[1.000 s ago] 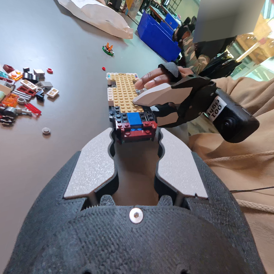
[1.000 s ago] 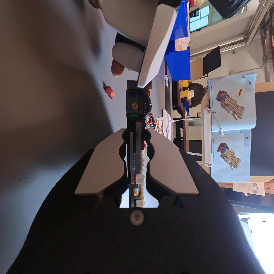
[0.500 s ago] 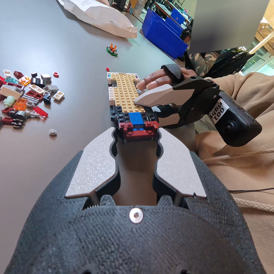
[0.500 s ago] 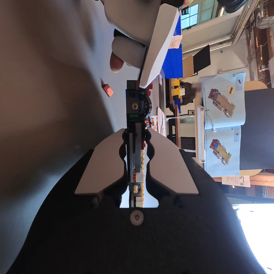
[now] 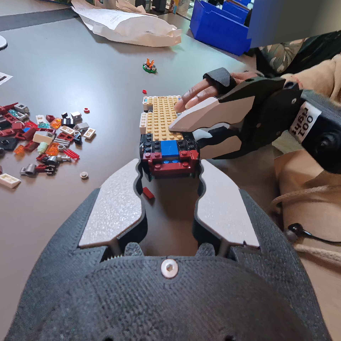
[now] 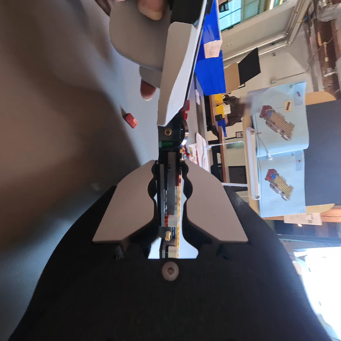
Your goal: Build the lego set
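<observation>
Since a moment ago, a small dark-red brick has appeared on the grey table between my left claw's released fingers; my right claw grips the tan-topped brick vehicle top and bottom, centre of the table.

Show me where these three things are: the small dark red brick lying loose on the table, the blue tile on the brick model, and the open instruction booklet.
small dark red brick (image 5: 148, 192), left wrist view, its top face.
blue tile (image 5: 169, 148), left wrist view, its middle.
instruction booklet (image 6: 280, 147), right wrist view, its centre fold.
</observation>
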The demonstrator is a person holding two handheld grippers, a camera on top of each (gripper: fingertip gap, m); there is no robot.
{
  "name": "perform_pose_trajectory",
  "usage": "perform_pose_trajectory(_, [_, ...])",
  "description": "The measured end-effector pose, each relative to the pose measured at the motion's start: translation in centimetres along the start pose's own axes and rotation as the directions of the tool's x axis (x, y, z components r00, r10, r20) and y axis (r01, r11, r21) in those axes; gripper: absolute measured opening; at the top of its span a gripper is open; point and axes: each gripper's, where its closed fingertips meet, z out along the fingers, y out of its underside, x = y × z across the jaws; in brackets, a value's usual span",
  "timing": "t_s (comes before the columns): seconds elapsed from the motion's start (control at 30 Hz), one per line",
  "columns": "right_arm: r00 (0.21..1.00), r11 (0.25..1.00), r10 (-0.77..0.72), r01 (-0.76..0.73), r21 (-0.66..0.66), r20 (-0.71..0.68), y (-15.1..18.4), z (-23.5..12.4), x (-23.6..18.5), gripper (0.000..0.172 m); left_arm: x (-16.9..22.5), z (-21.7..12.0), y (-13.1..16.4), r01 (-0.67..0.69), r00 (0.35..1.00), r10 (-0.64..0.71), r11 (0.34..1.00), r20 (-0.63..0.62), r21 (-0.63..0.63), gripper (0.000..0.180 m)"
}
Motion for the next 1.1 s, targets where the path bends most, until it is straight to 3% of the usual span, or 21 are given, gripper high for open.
perform_pose_trajectory(0.07, [0.997, 0.997, 0.054, -0.057, 0.05, 0.056, -0.6, -0.5, -0.2, 0.032, 0.1, -0.2, -0.1, -0.085, 0.996, 0.085, 0.996, 0.013, -0.007, 0.058])
perform_pose_trajectory(0.13, [0.967, 0.978, 0.157, -0.181, 0.103, 0.202, -1.3, -1.5, -0.4, 0.047, 0.3, -0.5, -0.2, -0.216, 0.976, 0.217, 0.976, 0.028, -0.014, 0.058])
perform_pose_trajectory(0.23, [0.824, 0.915, 0.316, -0.395, 0.077, 0.47, -1.1, -3.2, 1.1, 0.051, 0.6, -0.9, -0.3, -0.426, 0.902, 0.427, 0.904, 0.06, -0.027, 0.057])
perform_pose_trajectory(0.3, [0.71, 0.879, 0.368, -0.477, 0.024, 0.601, -0.2, -3.7, 2.7, 0.051, 1.0, -0.9, -0.2, -0.575, 0.812, 0.577, 0.816, 0.086, -0.052, 0.057])
perform_pose_trajectory(0.4, [0.571, 0.892, 0.341, -0.446, -0.066, 0.747, 1.6, -2.9, 3.4, 0.052, 1.6, -0.8, -0.1, -0.759, 0.634, 0.764, 0.644, 0.121, -0.096, 0.058])
perform_pose_trajectory(0.53, [0.329, 0.943, 0.26, -0.29, -0.164, 0.908, 2.1, -2.4, 0.9, 0.057, 2.3, -0.6, 0.1, -0.884, 0.424, 0.892, 0.445, 0.157, -0.141, 0.057])
perform_pose_trajectory(0.6, [0.207, 0.957, 0.235, -0.22, -0.189, 0.95, 2.0, -2.7, -0.4, 0.047, 2.3, -0.6, 0.3, -0.914, 0.337, 0.925, 0.366, 0.174, -0.177, 0.057])
perform_pose_trajectory(0.67, [0.166, 0.965, 0.219, -0.181, -0.188, 0.962, 1.9, -2.8, -0.9, 0.033, 2.2, -0.5, 0.4, -0.923, 0.298, 0.937, 0.331, 0.182, -0.194, 0.058])
perform_pose_trajectory(0.73, [0.166, 0.964, 0.226, -0.18, -0.196, 0.96, 1.8, -2.9, -0.8, 0.028, 2.1, -0.5, 0.8, -0.916, 0.331, 0.929, 0.358, 0.163, -0.18, 0.058])
perform_pose_trajectory(0.8, [0.221, 0.96, 0.246, -0.19, -0.206, 0.944, 2.1, -2.7, -0.5, 0.023, 2.7, -0.8, 0.8, -0.869, 0.475, 0.873, 0.485, 0.111, -0.101, 0.067])
perform_pose_trajectory(0.87, [0.292, 0.963, 0.255, -0.161, -0.215, 0.922, 3.2, -2.8, -0.4, 0.023, 2.8, -1.8, -0.4, -0.758, 0.651, 0.756, 0.652, 0.07, -0.002, 0.064])
perform_pose_trajectory(0.9, [0.314, 0.961, 0.265, -0.161, -0.224, 0.912, 3.5, -3.1, -0.5, 0.023, 2.0, -2.3, -1.1, -0.667, 0.745, 0.664, 0.745, 0.068, 0.036, 0.06])
perform_pose_trajectory(0.97, [0.347, 0.959, 0.281, -0.149, -0.243, 0.895, 3.9, -3.5, -0.9, 0.023, -0.3, -3.0, -1.4, -0.459, 0.888, 0.457, 0.887, 0.054, 0.042, 0.034])
perform_pose_trajectory(1.03, [0.367, 0.962, 0.271, -0.128, -0.24, 0.89, 4.1, -3.8, -1.3, 0.023, -2.0, -2.8, 0.0, -0.302, 0.953, 0.303, 0.952, 0.024, -0.045, 0.03])
perform_pose_trajectory(1.1, [0.362, 0.961, 0.277, -0.131, -0.245, 0.89, 3.8, -3.8, -1.5, 0.023, -2.5, -2.2, 1.5, -0.233, 0.972, 0.235, 0.963, -0.007, -0.133, 0.03])
